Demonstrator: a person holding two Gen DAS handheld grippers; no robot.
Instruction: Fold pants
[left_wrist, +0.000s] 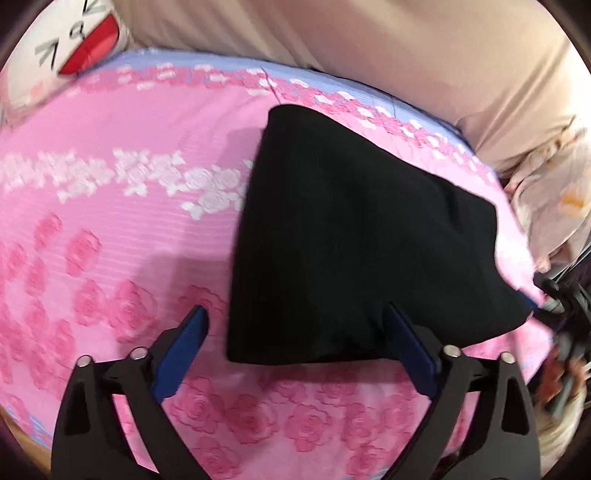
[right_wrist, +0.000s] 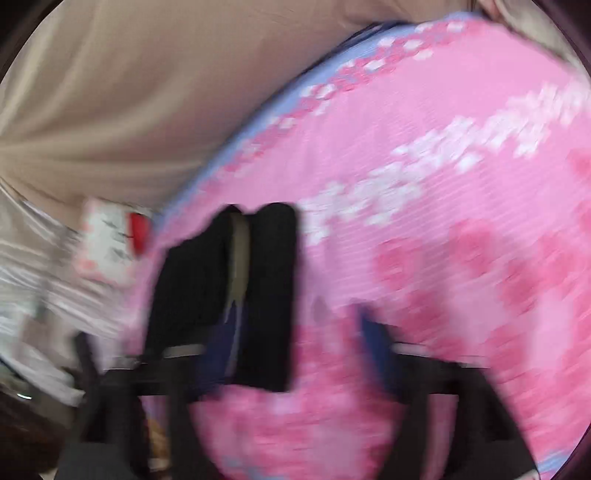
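The black pants (left_wrist: 351, 236) lie folded in a compact wedge on the pink rose-patterned bedspread (left_wrist: 110, 229). My left gripper (left_wrist: 295, 310) is open wide. Its blue-padded fingers (left_wrist: 184, 350) stand on either side of the pants' near corner, without pressing it. At the right edge of this view, my right gripper (left_wrist: 554, 295) sits by the pants' right corner. The right wrist view is blurred. There the folded pants (right_wrist: 266, 295) show edge-on, with layers visible. My right gripper (right_wrist: 295, 317) is open, its left finger overlapping the pants and its right finger over bare bedspread (right_wrist: 443, 258).
A beige cloth (left_wrist: 406, 55) hangs behind the bed. A white cushion with a red mouth print (left_wrist: 74, 48) lies at the far left corner and also shows as a blurred cushion (right_wrist: 110, 240). The bedspread's lilac border (right_wrist: 295, 99) marks its far edge. Pale patterned fabric (left_wrist: 554, 199) lies to the right.
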